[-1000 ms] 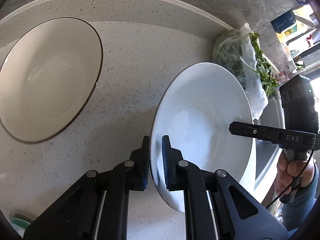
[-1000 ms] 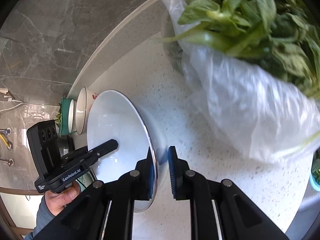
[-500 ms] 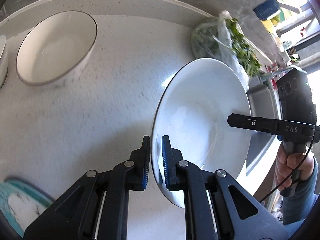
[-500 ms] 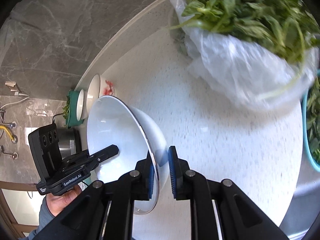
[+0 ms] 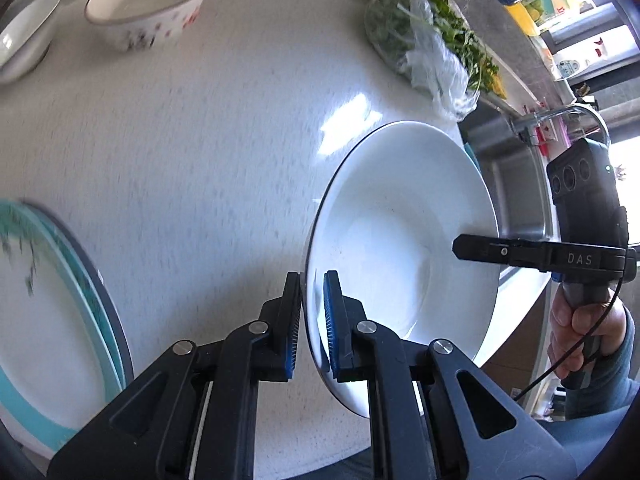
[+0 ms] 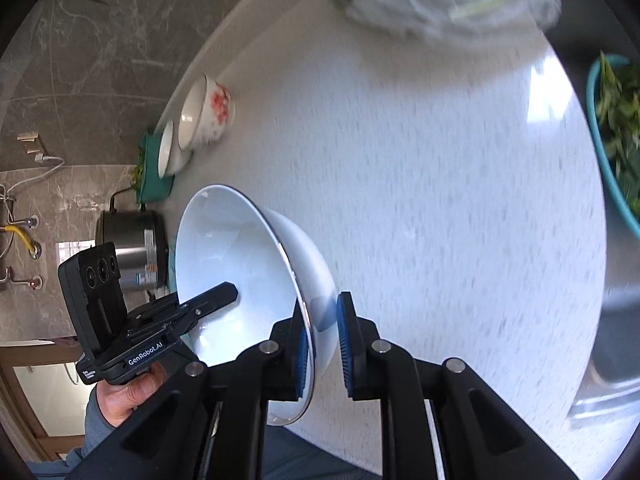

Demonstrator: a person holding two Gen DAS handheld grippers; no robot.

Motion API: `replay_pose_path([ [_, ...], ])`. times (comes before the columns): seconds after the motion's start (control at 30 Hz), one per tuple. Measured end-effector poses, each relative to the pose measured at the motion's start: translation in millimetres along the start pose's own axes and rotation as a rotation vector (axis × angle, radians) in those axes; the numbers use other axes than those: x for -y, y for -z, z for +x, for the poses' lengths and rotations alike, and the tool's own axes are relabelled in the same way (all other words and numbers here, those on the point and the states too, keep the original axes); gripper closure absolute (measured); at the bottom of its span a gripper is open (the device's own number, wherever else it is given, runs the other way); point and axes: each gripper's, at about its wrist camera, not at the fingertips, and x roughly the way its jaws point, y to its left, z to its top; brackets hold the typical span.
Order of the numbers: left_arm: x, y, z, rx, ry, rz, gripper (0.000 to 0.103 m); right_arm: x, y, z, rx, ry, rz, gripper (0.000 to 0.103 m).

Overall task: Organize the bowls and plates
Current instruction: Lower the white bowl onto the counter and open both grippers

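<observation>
My left gripper (image 5: pixel 311 320) pinches one side of the big white bowl's (image 5: pixel 400 248) rim, and my right gripper (image 6: pixel 322 344) pinches the other side. The bowl hangs tilted above the speckled counter (image 5: pixel 200 140). A flowered bowl (image 5: pixel 148 4) sits far back, near a bag of greens (image 5: pixel 436 52).

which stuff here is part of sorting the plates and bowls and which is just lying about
Job:
white bowl, gripped at its rim by the left gripper and right gripper
floral bowl
small white dish
teal-rimmed plate

Lying about:
bagged greens
teal basin of greens
steel pot
sink
</observation>
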Motion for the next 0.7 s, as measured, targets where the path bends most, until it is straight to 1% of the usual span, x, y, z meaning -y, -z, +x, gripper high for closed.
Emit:
replay_pose_path([
  [0.07, -2, 11, 6, -0.011, -0.003, -0.014, 0.094, 4, 7, 7, -0.017, 0.004, 0.009, 0.087],
  [0.17, -2, 25, 16, -0.017, -0.009, -0.016, 0.094, 11, 16, 9, -0.02, 0.015, 0.01, 0.087],
  [0.37, -1, 40, 29, -0.012, -0.015, -0.012, 0.094, 21, 21, 9, -0.013, 0.037, 0.001, 0.087],
  [0.5, 0, 41, 39, -0.021, -0.029, -0.013, 0.094, 25, 24, 11, -0.01, 0.051, -0.012, 0.087],
  [0.7, 1, 41, 46, -0.012, -0.028, -0.03, 0.094, 32, 29, 13, -0.004, 0.031, -0.009, 0.086],
])
